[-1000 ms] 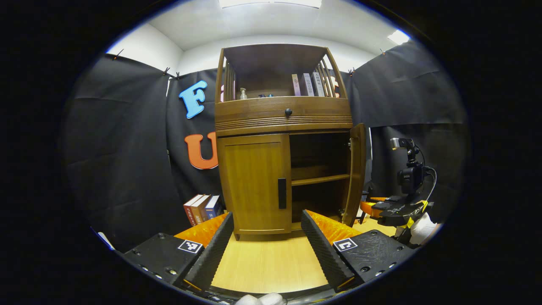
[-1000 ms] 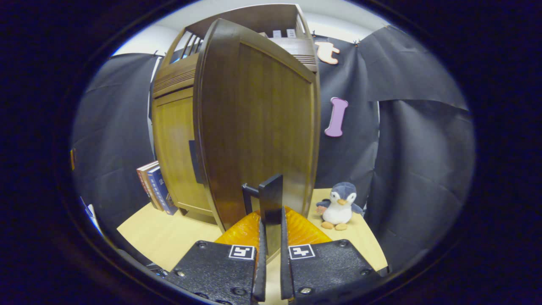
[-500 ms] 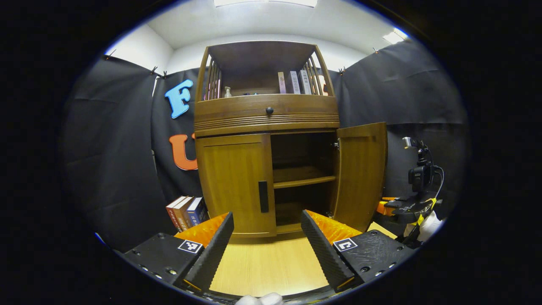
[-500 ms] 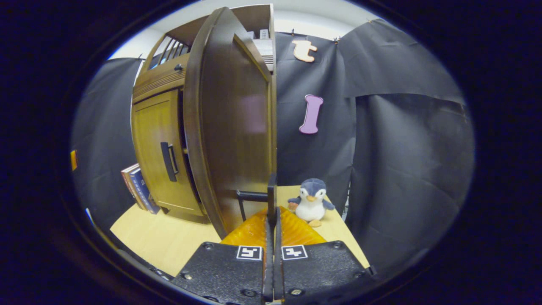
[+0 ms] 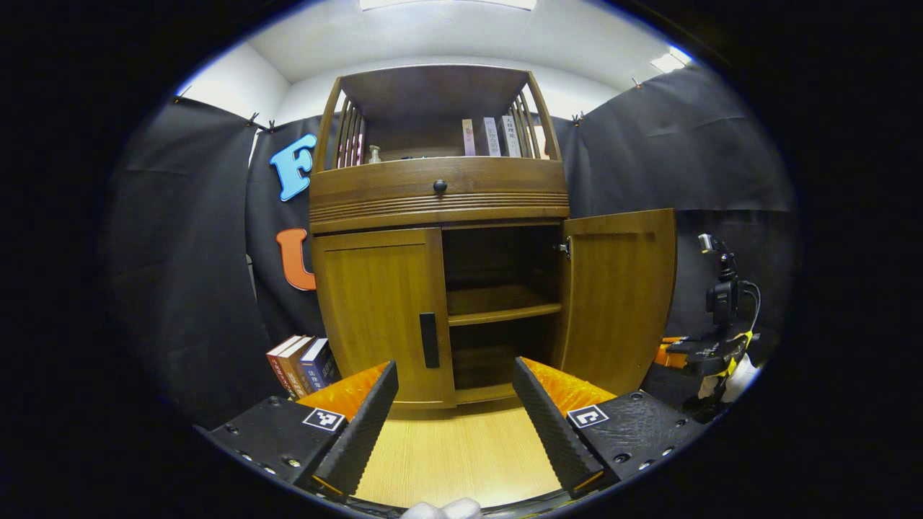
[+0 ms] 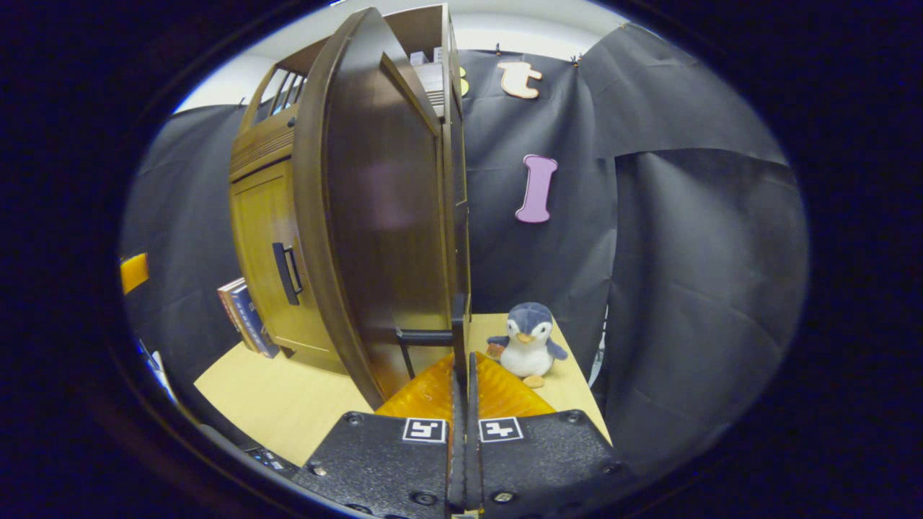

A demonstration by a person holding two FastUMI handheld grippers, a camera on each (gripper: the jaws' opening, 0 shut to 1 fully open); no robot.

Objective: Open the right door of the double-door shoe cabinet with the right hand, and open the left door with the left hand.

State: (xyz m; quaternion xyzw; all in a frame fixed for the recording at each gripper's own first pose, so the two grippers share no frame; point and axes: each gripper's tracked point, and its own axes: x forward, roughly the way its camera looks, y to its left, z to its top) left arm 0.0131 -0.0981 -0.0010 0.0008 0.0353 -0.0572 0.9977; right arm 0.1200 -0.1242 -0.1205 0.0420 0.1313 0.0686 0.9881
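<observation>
Right door (image 5: 619, 295) of the shoe cabinet (image 5: 440, 202) stands swung wide, its panel turned out to the right past the dark interior and the shelf (image 5: 503, 314). My right gripper (image 6: 461, 375) is pressed together on the right door's handle (image 6: 457, 331), both fingers pinching the thin bar edge-on, with the door's face looming just left of it in the right gripper view. Plush penguin (image 6: 528, 347) sits on the floor beyond, near the black cloth.

Left door (image 5: 381, 310) is shut, its handle (image 5: 428, 339) a dark vertical bar at the door's inner edge, just left of the open bay. My left gripper (image 5: 454, 404) is spread wide and holds nothing, hovering on the near side over the wooden floor (image 5: 461, 461), well apart from that handle. Books (image 5: 299, 364) lean beside the cabinet's left foot.

Judgement: right-door step looks finished or nearly so; left-door step not yet begun. Next I reckon I let go with the right, then carry the left forward and slightly left, line the spread fingers either side of the vertical bar, close, and pull in an arc leftward about the hinge.
</observation>
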